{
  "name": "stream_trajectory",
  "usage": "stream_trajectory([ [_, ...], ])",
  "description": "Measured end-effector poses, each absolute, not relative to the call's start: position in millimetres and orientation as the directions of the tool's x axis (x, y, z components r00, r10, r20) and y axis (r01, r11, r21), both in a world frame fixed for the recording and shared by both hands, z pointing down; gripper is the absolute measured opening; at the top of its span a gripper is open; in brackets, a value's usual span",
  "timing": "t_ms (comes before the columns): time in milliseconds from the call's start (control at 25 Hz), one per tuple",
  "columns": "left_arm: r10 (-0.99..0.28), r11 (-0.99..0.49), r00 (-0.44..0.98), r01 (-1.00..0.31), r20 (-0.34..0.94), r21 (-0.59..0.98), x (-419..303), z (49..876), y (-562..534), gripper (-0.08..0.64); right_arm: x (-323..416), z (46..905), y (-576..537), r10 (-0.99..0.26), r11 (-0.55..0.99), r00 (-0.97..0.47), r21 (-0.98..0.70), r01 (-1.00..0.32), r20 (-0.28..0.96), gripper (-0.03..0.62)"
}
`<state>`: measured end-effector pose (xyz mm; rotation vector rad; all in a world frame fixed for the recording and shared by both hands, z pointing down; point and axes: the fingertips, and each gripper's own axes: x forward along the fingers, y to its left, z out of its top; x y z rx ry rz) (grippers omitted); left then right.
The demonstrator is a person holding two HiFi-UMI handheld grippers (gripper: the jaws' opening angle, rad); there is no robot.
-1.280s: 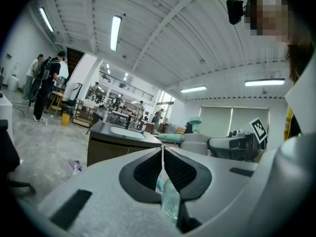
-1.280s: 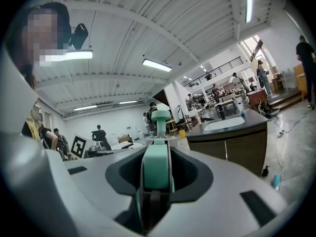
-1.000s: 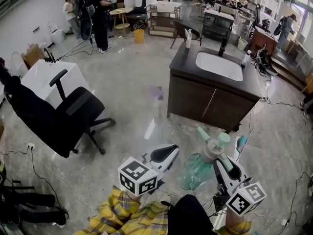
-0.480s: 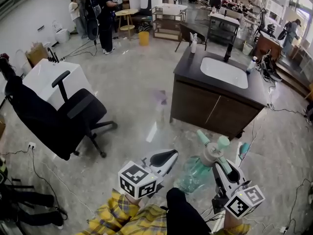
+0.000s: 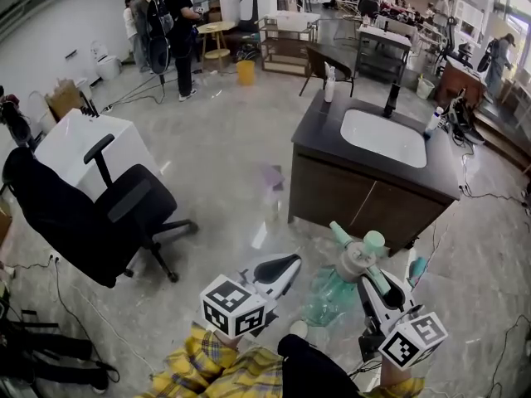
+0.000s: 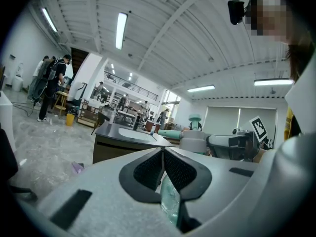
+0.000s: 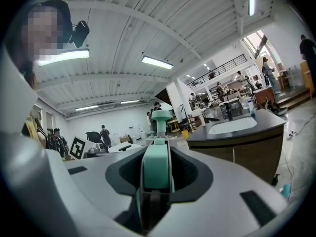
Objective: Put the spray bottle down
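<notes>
A translucent green spray bottle [image 5: 330,293] with a grey and teal spray head [image 5: 358,255] hangs in the air low in the head view, tilted, nozzle towards the sink cabinet. My right gripper [image 5: 377,277] is shut on the spray head; in the right gripper view the teal trigger part [image 7: 157,168] sits clamped between the jaws. My left gripper [image 5: 283,265] floats just left of the bottle's body, jaws shut with nothing between them. In the left gripper view the pads [image 6: 174,168] meet, and the spray head [image 6: 194,141] shows beyond them to the right.
A dark cabinet [image 5: 357,191] with a white sink basin [image 5: 383,137] stands ahead on the grey floor, with a few bottles [image 5: 329,83] on its top. A black office chair [image 5: 91,210] and a white table [image 5: 75,139] are at left. People [image 5: 170,23] stand far back.
Both grippers and the bottle have travelled forward together towards the sink cabinet, which now looks a little nearer. The grip on the spray head is unchanged.
</notes>
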<state>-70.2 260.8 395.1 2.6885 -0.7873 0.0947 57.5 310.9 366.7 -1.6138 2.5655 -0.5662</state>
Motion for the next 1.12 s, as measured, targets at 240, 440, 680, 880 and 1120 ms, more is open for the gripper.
stream_trajectory([
  [240, -0.51, -0.79, 0.844, -0.536, 0.166, 0.297, -43.9, 395.4, 212.8, 0.011, 82.3, 366.9, 263.6, -0.877, 0.39, -0.456, -0.329, -0.86, 0.151, 0.114],
  [440, -0.524, -0.784, 0.835, -0.55, 0.168, 0.288, -26.6, 396.7, 173.4, 0.01, 101.2, 368.9, 226.9, -0.873, 0.4, -0.464, -0.325, -0.857, 0.149, 0.114],
  [680, -0.523, -0.789, 0.836, -0.549, 0.166, 0.276, 0.9, 398.3, 137.9, 0.011, 123.1, 373.7, 191.7, -0.867, 0.413, -0.477, -0.329, -0.849, 0.143, 0.114],
  [880, -0.531, -0.785, 0.831, -0.555, 0.163, 0.275, 14.7, 401.2, 118.0, 0.01, 136.8, 378.1, 170.5, -0.867, 0.412, -0.477, -0.334, -0.848, 0.144, 0.114],
  [1120, -0.534, -0.78, 0.827, -0.562, 0.175, 0.276, 18.4, 406.1, 106.5, 0.01, 138.8, 381.0, 160.1, -0.858, 0.428, -0.494, -0.338, -0.839, 0.141, 0.114],
])
